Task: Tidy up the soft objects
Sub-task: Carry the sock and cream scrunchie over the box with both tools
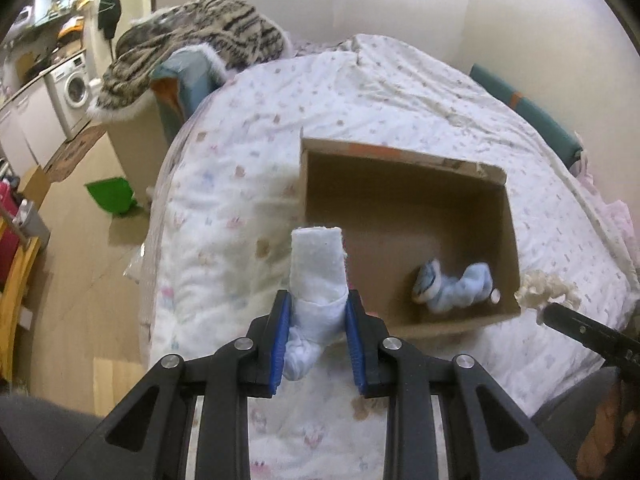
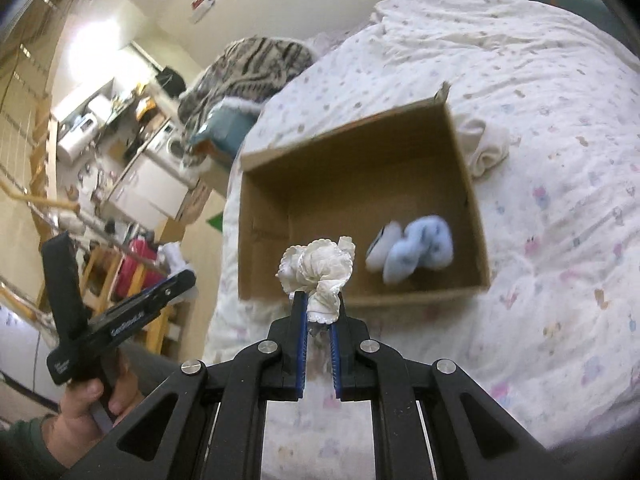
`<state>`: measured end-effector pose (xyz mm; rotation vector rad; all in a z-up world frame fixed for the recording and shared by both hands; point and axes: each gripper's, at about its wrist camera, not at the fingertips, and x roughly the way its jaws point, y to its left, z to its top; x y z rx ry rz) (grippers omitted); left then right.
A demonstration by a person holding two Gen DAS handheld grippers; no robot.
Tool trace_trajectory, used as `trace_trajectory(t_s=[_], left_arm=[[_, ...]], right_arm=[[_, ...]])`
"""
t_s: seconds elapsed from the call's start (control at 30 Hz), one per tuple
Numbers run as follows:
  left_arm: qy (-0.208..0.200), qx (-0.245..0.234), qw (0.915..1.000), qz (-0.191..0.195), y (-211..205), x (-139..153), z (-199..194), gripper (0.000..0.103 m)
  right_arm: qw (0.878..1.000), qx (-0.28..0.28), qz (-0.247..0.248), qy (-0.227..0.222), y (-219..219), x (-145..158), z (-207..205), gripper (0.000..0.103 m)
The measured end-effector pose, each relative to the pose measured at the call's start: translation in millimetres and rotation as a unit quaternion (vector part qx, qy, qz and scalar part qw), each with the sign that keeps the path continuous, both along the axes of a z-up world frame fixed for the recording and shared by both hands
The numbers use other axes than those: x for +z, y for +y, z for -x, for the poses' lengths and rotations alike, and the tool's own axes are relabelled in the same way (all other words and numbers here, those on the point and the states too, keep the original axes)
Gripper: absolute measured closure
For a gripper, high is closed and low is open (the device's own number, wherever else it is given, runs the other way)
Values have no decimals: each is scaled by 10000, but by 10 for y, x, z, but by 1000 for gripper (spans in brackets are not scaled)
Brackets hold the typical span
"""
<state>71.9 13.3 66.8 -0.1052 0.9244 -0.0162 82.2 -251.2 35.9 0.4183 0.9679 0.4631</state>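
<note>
An open cardboard box point(image 1: 400, 160) point(image 2: 460, 152) sits on the bed. A light blue sock bundle point(image 1: 452, 286) point(image 2: 412, 248) lies inside it near the front wall. My left gripper point(image 1: 318, 304) is shut on a rolled white sock point(image 1: 318, 264) and holds it above the box's near left corner. My right gripper point(image 2: 320, 304) is shut on a cream frilly sock bundle point(image 2: 316, 266) and holds it over the box's near wall. That bundle also shows in the left wrist view point(image 1: 548, 286), just outside the box's right corner.
A white rolled cloth point(image 2: 486, 146) lies on the patterned duvet point(image 1: 248, 152) behind the box. A striped blanket point(image 1: 192, 40) is heaped past the bed's far end. The bed's left edge drops to a floor with a green bin point(image 1: 112, 194).
</note>
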Motion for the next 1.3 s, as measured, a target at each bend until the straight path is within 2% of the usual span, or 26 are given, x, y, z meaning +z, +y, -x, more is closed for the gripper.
trace_trajectory(t_s=[0.27, 0.53, 0.67, 0.83, 1.3], left_arm=[[-50, -308, 9994, -150, -243, -58, -370, 79], [-9, -583, 9975, -396, -418, -510, -536, 78], [118, -467, 9978, -457, -382, -686, -579, 78], [51, -299, 9989, -365, -282, -702, -597, 78], [-24, -467, 9980, -431, -351, -705, -573, 78]], right_arm=[[9999, -125, 53, 43, 8, -81, -354, 91], [9990, -135, 214, 372, 136, -487, -495, 91], [9981, -195, 433, 398, 196, -593, -464, 91], [9966, -82, 647, 500, 292, -692, -499, 91], [9928, 100, 990, 673, 397, -797, -551, 91]])
